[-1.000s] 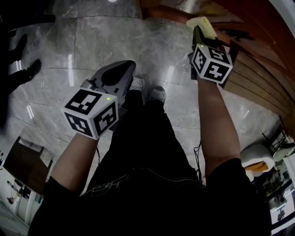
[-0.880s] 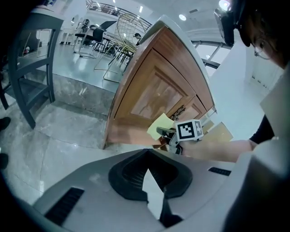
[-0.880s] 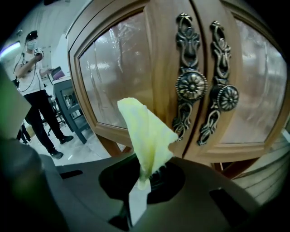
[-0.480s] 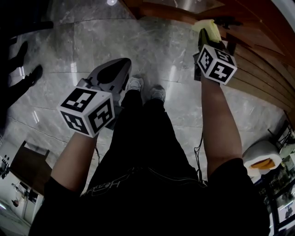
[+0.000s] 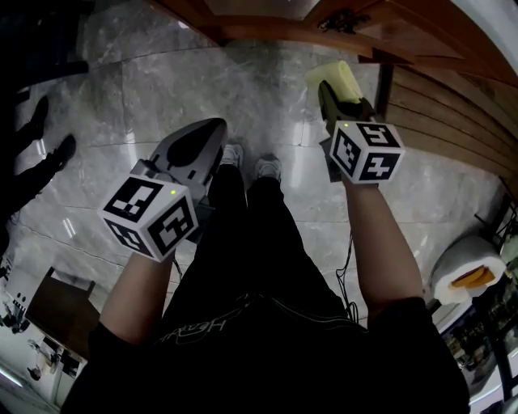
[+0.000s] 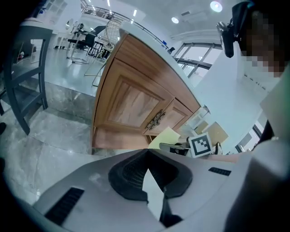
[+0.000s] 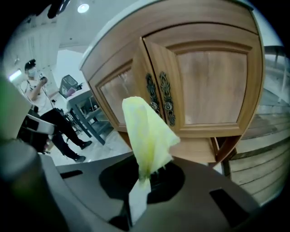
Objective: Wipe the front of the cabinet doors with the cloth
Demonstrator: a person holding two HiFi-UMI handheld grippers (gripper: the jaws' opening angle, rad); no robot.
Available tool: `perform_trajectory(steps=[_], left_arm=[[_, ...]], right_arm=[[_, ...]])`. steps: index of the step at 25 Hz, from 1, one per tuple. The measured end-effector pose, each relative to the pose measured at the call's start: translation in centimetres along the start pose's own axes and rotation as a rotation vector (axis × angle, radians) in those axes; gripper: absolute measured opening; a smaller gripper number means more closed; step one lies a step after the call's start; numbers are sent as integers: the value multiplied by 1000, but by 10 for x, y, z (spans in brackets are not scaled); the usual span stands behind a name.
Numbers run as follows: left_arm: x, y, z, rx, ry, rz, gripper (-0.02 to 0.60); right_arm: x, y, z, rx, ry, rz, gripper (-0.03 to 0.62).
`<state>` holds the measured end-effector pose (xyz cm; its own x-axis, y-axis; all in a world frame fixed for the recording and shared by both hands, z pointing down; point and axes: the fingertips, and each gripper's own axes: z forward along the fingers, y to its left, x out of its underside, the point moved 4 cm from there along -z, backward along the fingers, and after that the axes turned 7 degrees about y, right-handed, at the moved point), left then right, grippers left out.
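The wooden cabinet (image 5: 324, 23) stands ahead, its two panelled doors (image 7: 213, 86) carrying ornate dark handles (image 7: 158, 97) at the centre seam. A pale yellow cloth (image 7: 145, 131) sticks up from my right gripper (image 7: 142, 174), which is shut on it a short way in front of the doors, apart from them. In the head view the cloth (image 5: 340, 79) and right gripper (image 5: 328, 90) are at upper right. My left gripper (image 5: 212, 125) hangs lower left over the floor, shut with nothing in it. The left gripper view shows the cabinet (image 6: 136, 104) and cloth (image 6: 165, 136) beyond its jaws.
Grey marble floor (image 5: 146, 89) lies below, with the holder's shoes (image 5: 251, 158). Another person (image 7: 34, 77) stands off to the left, their shoes (image 5: 48, 129) near the head view's edge. A grey chair frame (image 6: 27, 68) is at left, slatted wood panelling (image 5: 437, 121) at right.
The right gripper with the cloth has shifted a little left and lower in the head view, and more of the cabinet shows at the top. The left gripper has hardly moved.
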<state>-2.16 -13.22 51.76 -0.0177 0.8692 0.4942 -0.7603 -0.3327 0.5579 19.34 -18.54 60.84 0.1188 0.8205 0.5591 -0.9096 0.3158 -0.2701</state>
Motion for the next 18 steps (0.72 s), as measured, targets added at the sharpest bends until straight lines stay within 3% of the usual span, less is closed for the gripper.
perform_trajectory(steps=[7, 14, 18], left_arm=[[-21, -82, -68, 15, -85, 97, 6], [-53, -172, -152, 59, -154, 250, 6], [-55, -208, -180, 92, -171, 282, 6]], right_arm=[[-3, 53, -133, -259, -13, 102, 41], [-61, 109, -288, -377, -81, -115, 41], [-76, 136, -355, -397, -162, -152, 41]])
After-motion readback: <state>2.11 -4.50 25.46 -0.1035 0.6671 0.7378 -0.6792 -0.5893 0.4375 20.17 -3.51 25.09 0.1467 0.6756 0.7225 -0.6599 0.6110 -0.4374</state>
